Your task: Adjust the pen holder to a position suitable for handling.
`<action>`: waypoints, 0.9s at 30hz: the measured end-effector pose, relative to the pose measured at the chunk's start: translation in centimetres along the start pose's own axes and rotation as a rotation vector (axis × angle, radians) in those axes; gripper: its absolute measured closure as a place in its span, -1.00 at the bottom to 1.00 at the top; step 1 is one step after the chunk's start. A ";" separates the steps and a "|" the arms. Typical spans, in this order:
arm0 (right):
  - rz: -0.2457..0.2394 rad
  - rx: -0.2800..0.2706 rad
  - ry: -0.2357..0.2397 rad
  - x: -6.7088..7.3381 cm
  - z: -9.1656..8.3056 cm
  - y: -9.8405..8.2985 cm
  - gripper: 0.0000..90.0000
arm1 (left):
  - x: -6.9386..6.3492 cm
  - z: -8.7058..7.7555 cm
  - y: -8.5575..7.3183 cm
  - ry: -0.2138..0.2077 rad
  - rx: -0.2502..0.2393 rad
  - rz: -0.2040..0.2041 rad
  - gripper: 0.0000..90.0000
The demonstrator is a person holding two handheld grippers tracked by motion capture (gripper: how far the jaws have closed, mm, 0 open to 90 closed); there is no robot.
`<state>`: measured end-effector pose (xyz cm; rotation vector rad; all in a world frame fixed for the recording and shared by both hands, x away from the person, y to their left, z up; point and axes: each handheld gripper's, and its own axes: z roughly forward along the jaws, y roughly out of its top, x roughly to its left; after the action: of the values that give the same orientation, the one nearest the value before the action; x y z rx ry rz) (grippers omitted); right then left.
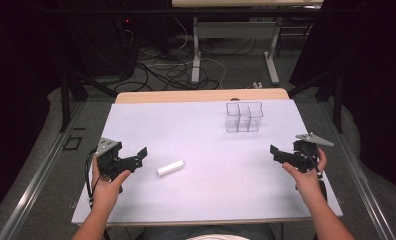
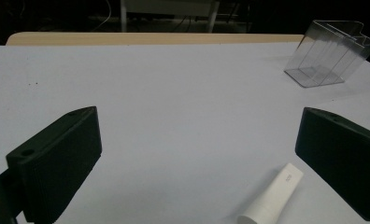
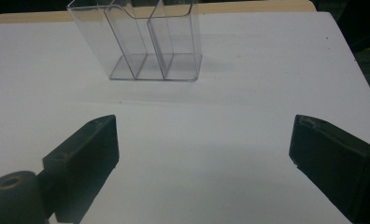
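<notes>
A wide white table (image 1: 196, 200) takes up most of the scene, its pale wooden far edge showing beyond the white sheet. Standing upright on it, toward the far right, is a clear plastic organiser (image 1: 243, 116) divided into compartments, all of them see-through with nothing visible inside; I'll place everything else from that box. Well to the near left of the organiser, at the table's left side, a hand holds the left claw (image 1: 138, 157), its two black jaws spread wide apart with only bare table between them. Well to the near right of the organiser, at the table's right edge, the other hand holds the right claw (image 1: 277, 152), likewise gaping wide and gripping nothing; in its own view the organiser (image 3: 148, 42) stands straight ahead of the jaws. The smallest thing, a white tube (image 1: 170, 168), lies flat on the table, well to the near left of the organiser and just beside the left claw's tips, apart from them.
</notes>
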<state>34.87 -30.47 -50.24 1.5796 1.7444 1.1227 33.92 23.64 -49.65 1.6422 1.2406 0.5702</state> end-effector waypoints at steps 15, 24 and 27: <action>-0.016 0.020 0.030 0.3 1.1 1.8 -0.49 | 0.4 -0.5 -0.3 0.022 0.004 -0.034 -0.98; -0.059 0.061 0.088 0.2 2.2 4.7 -0.36 | 0.5 -0.8 -0.4 0.051 0.011 -0.032 -0.98; -0.086 0.072 0.094 0.4 2.4 5.5 -0.36 | 0.6 -0.9 -0.5 0.050 0.014 -0.034 -0.98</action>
<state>39.71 -29.65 -46.79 1.5001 1.9152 1.1199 33.22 24.51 -49.79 1.6243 1.3090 0.5865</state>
